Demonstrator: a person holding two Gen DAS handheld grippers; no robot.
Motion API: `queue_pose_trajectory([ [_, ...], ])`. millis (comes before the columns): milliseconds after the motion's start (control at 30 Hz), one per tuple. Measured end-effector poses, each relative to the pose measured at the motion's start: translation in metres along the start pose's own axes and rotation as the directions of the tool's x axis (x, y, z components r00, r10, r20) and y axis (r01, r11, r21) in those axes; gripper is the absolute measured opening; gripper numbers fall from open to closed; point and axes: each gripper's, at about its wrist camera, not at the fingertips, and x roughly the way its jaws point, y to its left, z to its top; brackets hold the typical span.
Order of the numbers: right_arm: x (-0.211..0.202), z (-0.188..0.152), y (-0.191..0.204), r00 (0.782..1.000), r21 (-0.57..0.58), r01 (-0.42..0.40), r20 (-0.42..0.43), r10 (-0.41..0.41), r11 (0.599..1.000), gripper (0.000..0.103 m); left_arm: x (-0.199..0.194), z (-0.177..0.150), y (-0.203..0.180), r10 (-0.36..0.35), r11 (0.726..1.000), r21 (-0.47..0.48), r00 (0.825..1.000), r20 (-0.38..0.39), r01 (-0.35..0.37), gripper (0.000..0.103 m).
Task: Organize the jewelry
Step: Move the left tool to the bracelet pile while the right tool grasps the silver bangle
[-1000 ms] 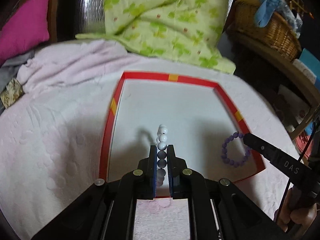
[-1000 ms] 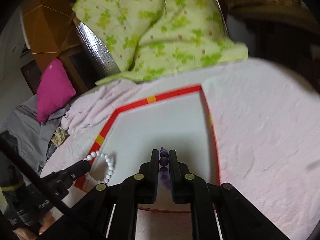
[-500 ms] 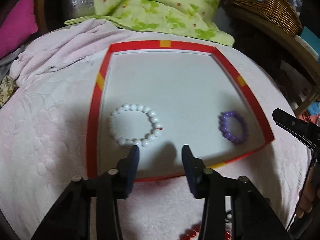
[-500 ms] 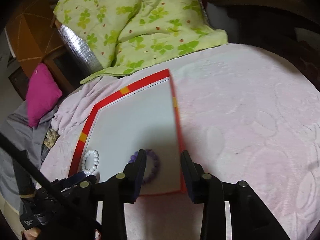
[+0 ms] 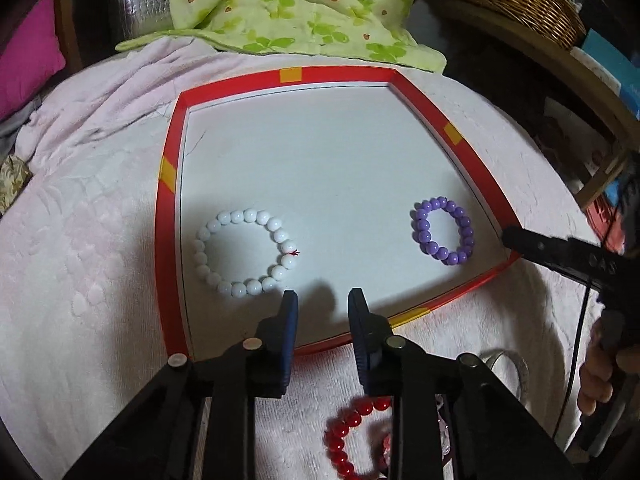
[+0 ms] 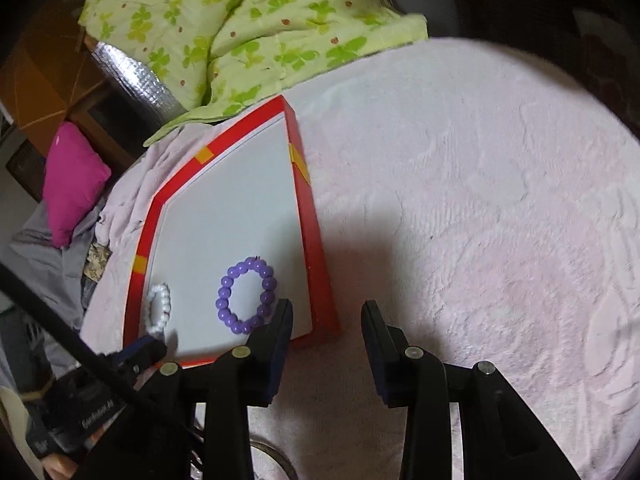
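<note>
Bracelets freshly released: white bracelet (image 5: 245, 253) and purple bracelet (image 5: 443, 230) now lie in the red tray (image 5: 170, 216); both tongs, left (image 5: 323, 306) and right (image 6: 326, 316), gape empty, red bracelet (image 5: 356, 436) waiting outside.

White bracelet (image 5: 245, 252), purple bracelet (image 5: 443, 230) flat, apart in red-rimmed tray (image 5: 167, 216)

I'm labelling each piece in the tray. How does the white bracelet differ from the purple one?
The white bracelet forms a wider ring of pale beads and lies near the tray's left edge; the purple bracelet forms a smaller ring near the right edge. A red thread end shows on the white one only. Both lie flat on the tray floor, untouched.
</note>
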Motion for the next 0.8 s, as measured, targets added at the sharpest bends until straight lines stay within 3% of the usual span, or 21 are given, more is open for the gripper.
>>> queue_pose_trajectory([
  [167,0.008,-0.003,0.004,1.000,-0.030,0.000,0.030,0.001,1.000,0.038,0.000,0.002,0.003,-0.015,1.000,-0.009,1.000,-0.005,0.015,0.027],
  [233,0.007,-0.005,0.010,1.000,-0.057,0.005,0.031,-0.003,0.998,0.027,-0.001,0.001,0.003,-0.017,1.000,-0.008,1.000,-0.008,0.017,0.025],
  [500,0.000,-0.011,0.016,0.999,-0.086,0.047,0.031,-0.044,0.995,0.023,-0.009,-0.008,-0.006,-0.003,0.999,0.038,1.000,-0.002,0.003,0.022],
  [633,-0.012,-0.017,0.015,0.998,-0.092,0.037,0.054,-0.032,0.995,0.023,-0.020,-0.013,0.002,-0.012,1.000,-0.009,0.999,0.029,0.012,0.025],
  [700,-0.021,-0.020,0.018,0.997,-0.116,0.042,0.066,-0.034,0.992,0.026,-0.032,-0.016,0.010,-0.030,0.998,-0.055,0.998,0.053,0.033,0.025],
  [800,-0.041,-0.033,0.021,0.999,-0.143,0.011,0.053,-0.004,0.990,0.052,-0.054,-0.028,0.021,-0.049,0.994,-0.097,0.994,0.095,0.058,0.026],
])
